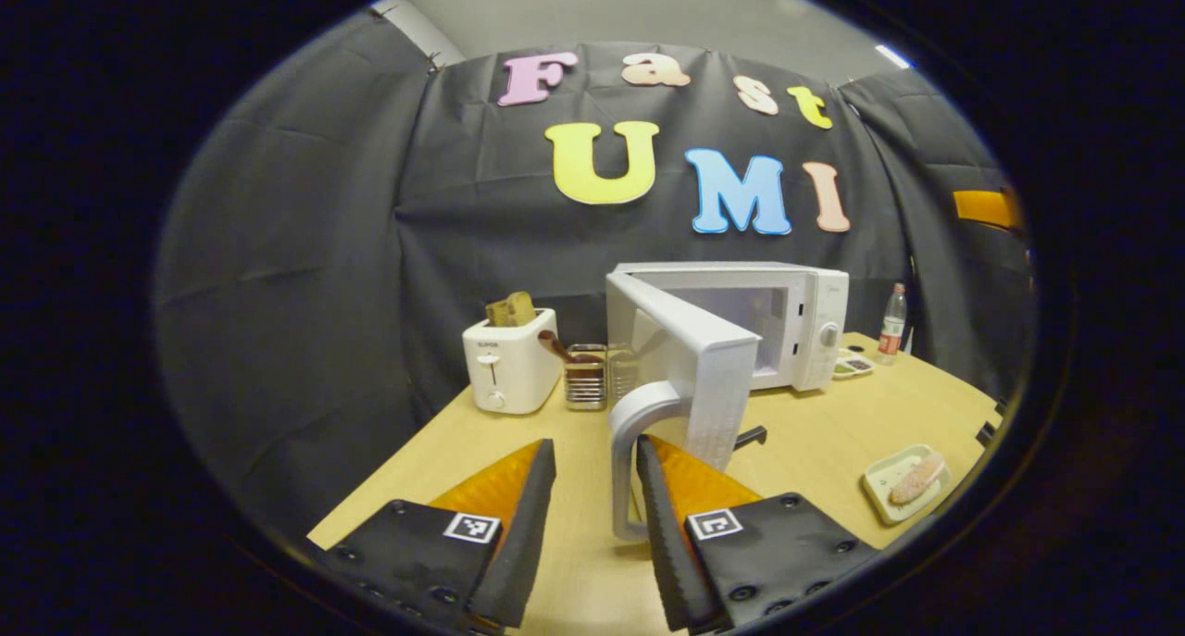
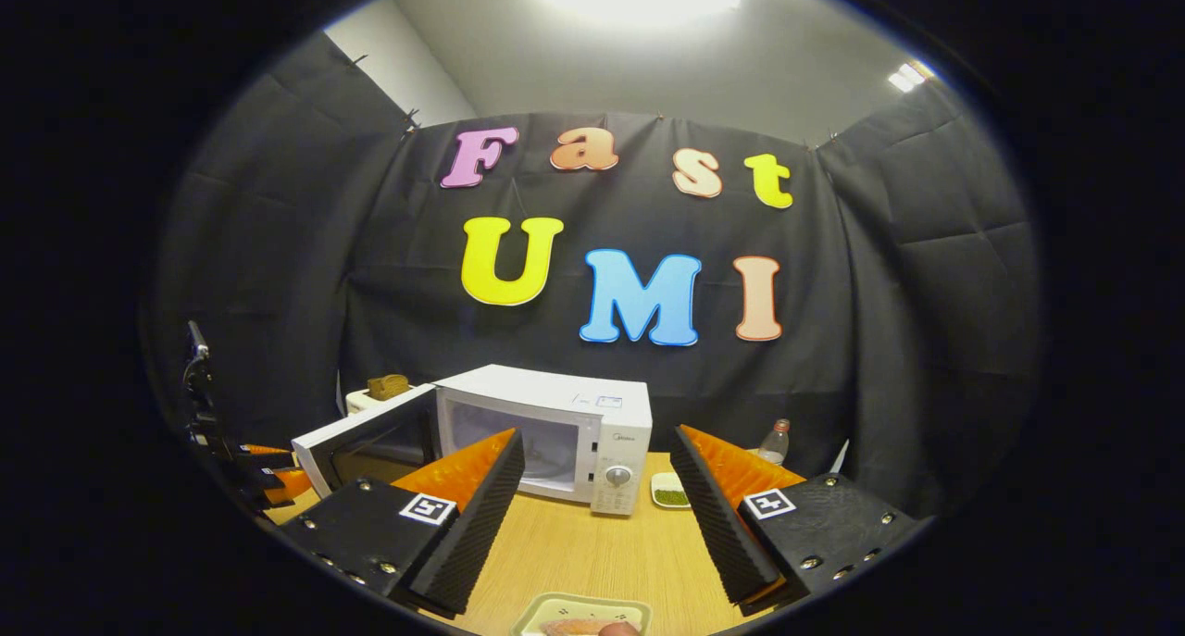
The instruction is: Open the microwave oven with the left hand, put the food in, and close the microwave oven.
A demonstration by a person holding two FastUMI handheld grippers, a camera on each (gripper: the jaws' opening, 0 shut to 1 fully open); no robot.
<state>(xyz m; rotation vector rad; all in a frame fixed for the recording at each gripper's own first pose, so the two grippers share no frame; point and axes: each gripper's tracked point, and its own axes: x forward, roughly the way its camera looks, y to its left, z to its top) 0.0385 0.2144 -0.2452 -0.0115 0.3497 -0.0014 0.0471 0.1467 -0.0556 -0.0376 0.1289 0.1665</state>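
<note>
Close up, left gripper (image 1: 597, 516) flanks door handle (image 1: 629, 451)

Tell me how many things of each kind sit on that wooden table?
Appliances: 2, the white microwave oven with its door open and the white toaster.
Food dishes: 2, the pale tray with food and the small white dish.
Bottles: 1, the clear plastic bottle.
Racks: 1, the metal wire holder.
Total: 6.

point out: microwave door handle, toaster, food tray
door handle (image 1: 622, 469), left gripper view, on its vertical bar between the left gripper's fingers.
toaster (image 1: 509, 372), left gripper view, on its front face.
food tray (image 1: 891, 497), left gripper view, on its rim at the near left corner.
</note>
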